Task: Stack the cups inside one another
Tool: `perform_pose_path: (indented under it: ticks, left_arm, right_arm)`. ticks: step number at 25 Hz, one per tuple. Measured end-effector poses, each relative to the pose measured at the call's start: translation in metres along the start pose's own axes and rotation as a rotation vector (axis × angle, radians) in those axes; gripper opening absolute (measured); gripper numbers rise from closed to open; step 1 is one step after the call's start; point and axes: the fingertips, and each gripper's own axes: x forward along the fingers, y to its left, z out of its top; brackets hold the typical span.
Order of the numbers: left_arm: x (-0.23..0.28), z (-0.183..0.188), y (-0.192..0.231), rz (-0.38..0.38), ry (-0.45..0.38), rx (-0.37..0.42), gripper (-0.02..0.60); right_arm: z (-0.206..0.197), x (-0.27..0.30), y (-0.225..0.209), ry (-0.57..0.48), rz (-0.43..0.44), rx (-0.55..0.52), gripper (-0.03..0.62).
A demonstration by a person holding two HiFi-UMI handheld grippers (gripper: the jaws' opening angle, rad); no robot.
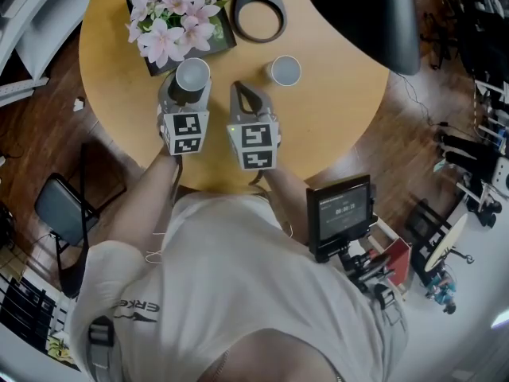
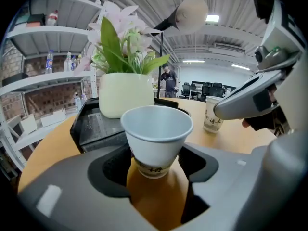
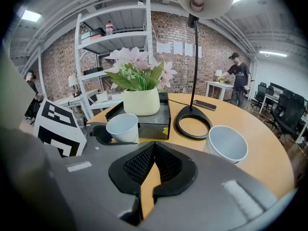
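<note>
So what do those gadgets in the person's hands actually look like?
Both the left gripper and right gripper are chunky grey plastic, each topped by a white cube with black square markers. Their tongs have black pads, ribbed on the right one. The person wears a white short-sleeved T-shirt.

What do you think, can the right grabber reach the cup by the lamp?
Probably yes: the cup stands ahead of the right gripper with only bare table between, though its shut jaws must open first.

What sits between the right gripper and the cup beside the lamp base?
Nothing: the head view shows only bare tabletop between the right gripper and that cup.
</note>
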Motion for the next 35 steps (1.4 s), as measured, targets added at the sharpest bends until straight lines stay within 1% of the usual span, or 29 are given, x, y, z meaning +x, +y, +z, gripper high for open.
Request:
perform_pose_path:
  ticks: [6, 9, 16, 25, 30, 35]
  left_arm:
    - [0.0, -0.002, -0.002, -0.002, -0.017, 0.016, 0.307]
    - [-0.009, 0.007, -0.006, -0.004, -0.037, 0.016, 0.307]
    - [-0.041, 0.05, -0.015, -0.006, -0.116, 0.035, 0.307]
    - [-0.076, 0.114, -0.039, -0.011, -0.235, 0.092, 0.305]
    - [-0.089, 0.15, -0.063, -0.05, -0.296, 0.131, 0.305]
    - [-0.102, 0.17, -0.09, -0.109, -0.348, 0.155, 0.305]
  right_arm:
    - [-0.002, -0.005, -0.002, -0.013, -0.001, -0.005, 0.014]
    - [0.002, -0.013, -0.004, -0.031, -0.005, -0.009, 0.014]
    - [0.026, -0.046, -0.018, -0.107, -0.042, -0.012, 0.014]
    - [0.057, -0.105, -0.046, -0.233, -0.125, -0.005, 0.014]
    - [0.068, -0.138, -0.065, -0.29, -0.182, 0.005, 0.014]
    - [0.067, -0.165, -0.074, -0.315, -0.24, 0.019, 0.014]
